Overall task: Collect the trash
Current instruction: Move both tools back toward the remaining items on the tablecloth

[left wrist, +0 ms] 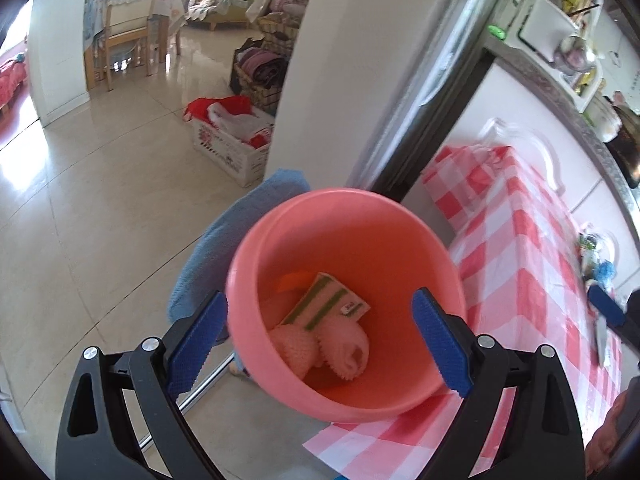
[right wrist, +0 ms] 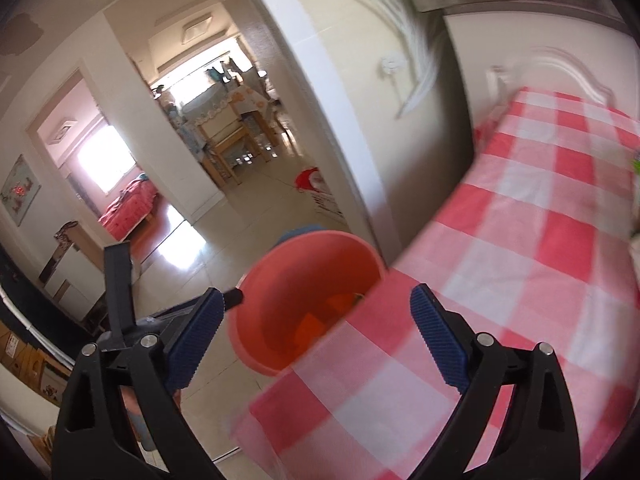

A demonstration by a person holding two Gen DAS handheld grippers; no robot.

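Note:
A pink bin (left wrist: pixel 344 240) stands on the floor beside the table with the red-and-white checked cloth (left wrist: pixel 532 248). In it lie a green-striped packet (left wrist: pixel 324 304), two white foam fruit nets (left wrist: pixel 320 350) and an orange scrap (left wrist: pixel 294 280). My left gripper (left wrist: pixel 320 344) is open and empty above the bin's mouth. My right gripper (right wrist: pixel 316 336) is open and empty over the table's corner, just above the bin (right wrist: pixel 296 276); the cloth (right wrist: pixel 500 248) hides part of the bin there. The right gripper's blue pad (left wrist: pixel 606 306) shows at the left view's right edge.
A blue cloth (left wrist: pixel 232 236) drapes something behind the bin. A white wall corner (left wrist: pixel 320 80) and cabinet door (right wrist: pixel 480 52) stand close behind. Small items (left wrist: pixel 596 256) lie on the table's far end. A white crate of red things (left wrist: pixel 236 140) sits on the tiled floor.

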